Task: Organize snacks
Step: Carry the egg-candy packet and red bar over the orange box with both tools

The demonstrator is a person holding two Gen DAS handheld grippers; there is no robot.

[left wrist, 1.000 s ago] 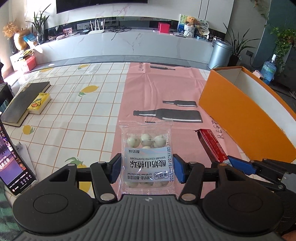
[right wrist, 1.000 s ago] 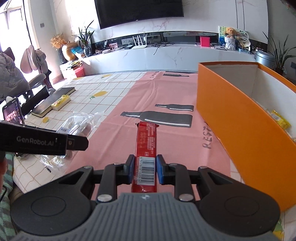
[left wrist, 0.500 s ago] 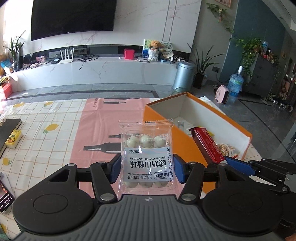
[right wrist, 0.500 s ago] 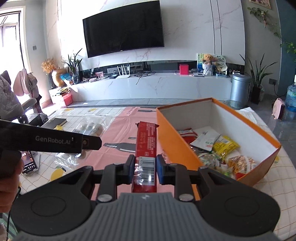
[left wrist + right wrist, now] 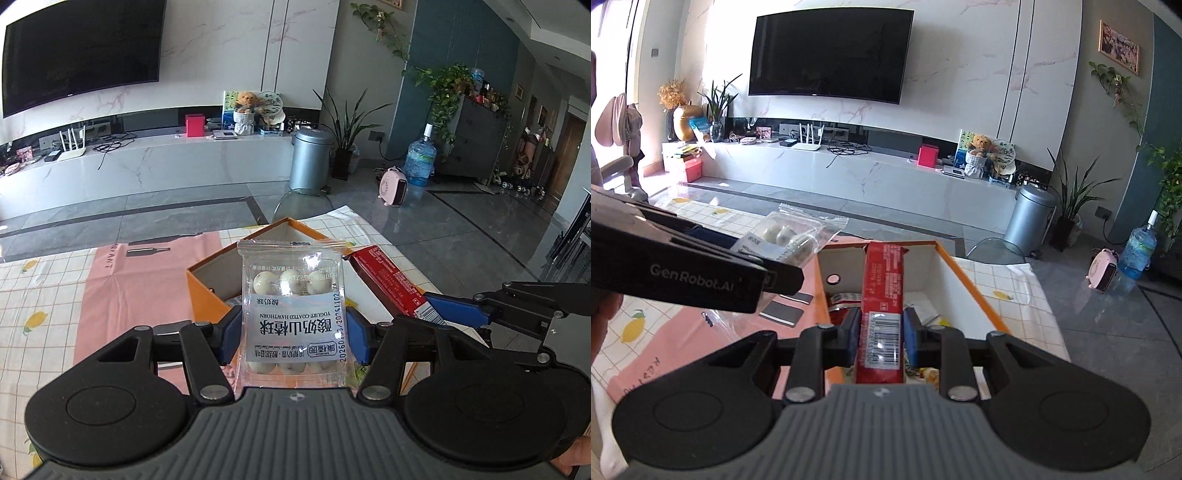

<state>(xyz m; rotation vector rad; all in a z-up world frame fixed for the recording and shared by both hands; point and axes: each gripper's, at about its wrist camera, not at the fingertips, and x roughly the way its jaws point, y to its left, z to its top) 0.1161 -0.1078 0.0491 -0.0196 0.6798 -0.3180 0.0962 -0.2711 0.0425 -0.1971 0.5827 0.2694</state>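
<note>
Snacks now hang over the orange box [image 5: 975,291], up from the table; each hand-held gripper stays clenched on its packet.

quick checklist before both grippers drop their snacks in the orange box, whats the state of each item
1. Left gripper gripping the clear hawthorn ball packet: ok, pads press both its sides.
2. Right gripper gripping the red bar: ok, clamped at the barcode end.
3. Red bar over the orange box: ok in the right wrist view, the bar points into the open top.
4. Packet over the box: cannot tell; in the left wrist view it hides much of the opening, in the right it looks near the box's left wall.
5. Room inside the box: ok, white floor shows beside the snacks already there.
6. Grippers apart: ok, side by side with a gap.
</note>
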